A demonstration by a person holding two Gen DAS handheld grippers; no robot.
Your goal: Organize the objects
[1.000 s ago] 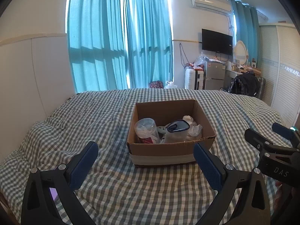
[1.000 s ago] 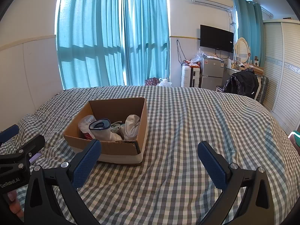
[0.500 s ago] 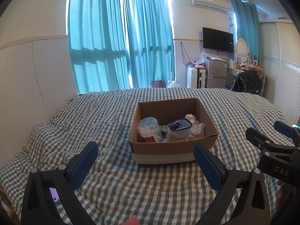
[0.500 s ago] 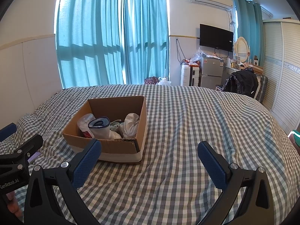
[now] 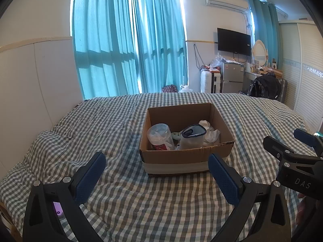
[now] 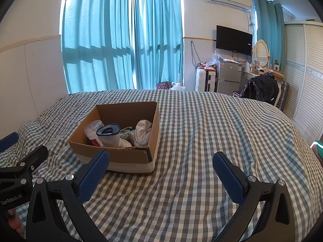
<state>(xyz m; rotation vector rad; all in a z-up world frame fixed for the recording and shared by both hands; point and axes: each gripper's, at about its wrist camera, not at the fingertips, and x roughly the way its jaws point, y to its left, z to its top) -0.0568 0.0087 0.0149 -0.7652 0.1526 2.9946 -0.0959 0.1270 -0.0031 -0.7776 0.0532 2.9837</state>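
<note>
With both grippers spread wide and empty, I see the cardboard box [image 5: 186, 157] on the checked bedspread [image 6: 212, 141], ahead of my left gripper [image 5: 156, 178], ahead-left of my right gripper [image 6: 160, 173].

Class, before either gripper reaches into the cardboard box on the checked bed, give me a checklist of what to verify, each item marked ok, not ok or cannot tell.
1. Left gripper open and holding nothing: ok.
2. Right gripper open and holding nothing: ok.
3. Open brown cardboard box flat on the green-and-white checked bedcover: ok.
4. Box top open, no flaps in the way: ok.
5. Dark-rimmed translucent cup and clear plastic jar reachable from above: ok.
6. What lies beneath them: cannot tell.
</note>
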